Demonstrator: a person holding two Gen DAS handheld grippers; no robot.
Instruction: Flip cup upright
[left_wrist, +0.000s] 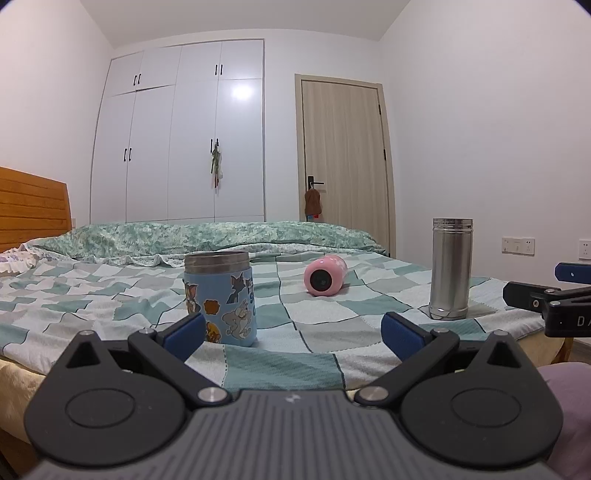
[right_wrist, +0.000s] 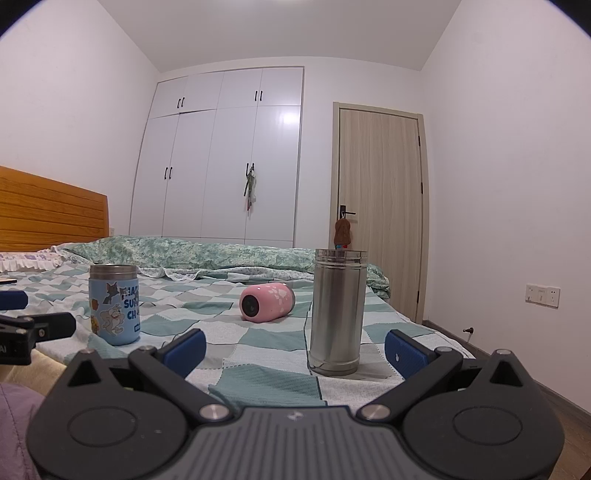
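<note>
Fingers (left_wrist: 184, 338) apart, pink cup (left_wrist: 325, 276) beyond.

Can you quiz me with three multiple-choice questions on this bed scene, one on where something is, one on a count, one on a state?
1. Where is the pink cup?
A. between the blue cup and the steel flask
B. on the floor
C. hanging on the door

2. How many drink containers are on the bed?
A. one
B. three
C. five

3. How is the pink cup lying?
A. upright
B. on its side
C. held in fingers

Answers:
1 A, it lies farther back between the blue cup and steel flask.
2 B, blue, pink and steel.
3 B, its round end faces the camera.
</note>
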